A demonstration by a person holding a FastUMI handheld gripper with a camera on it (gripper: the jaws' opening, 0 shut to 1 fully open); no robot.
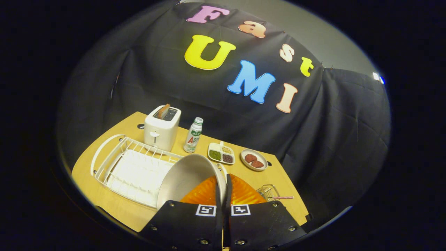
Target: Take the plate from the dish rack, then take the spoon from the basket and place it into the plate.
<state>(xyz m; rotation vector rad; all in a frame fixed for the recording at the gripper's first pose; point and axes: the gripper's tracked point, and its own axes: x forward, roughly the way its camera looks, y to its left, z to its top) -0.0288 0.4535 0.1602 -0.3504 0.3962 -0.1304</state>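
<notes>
Gripper view. The tongs point(223, 195) are clamped on the rim of the plate point(184, 181), both fingers point(218, 195) pressed together with the rim edge between them. The plate is round, pale grey-white and smooth, shallow with a raised rim; it is held tilted on edge, clear of the surface point(115, 205), just right of the dish rack point(132, 167). The rack is white wire with a white tray and stands empty of dishes. To the right of the tongs sits a small wire basket point(267, 191) holding the spoon point(283, 197), its thin pinkish handle pointing right. Farther off stand a white toaster point(162, 128), a bottle point(193, 135), a divided dish point(221, 153) and a small bowl point(254, 159).
</notes>
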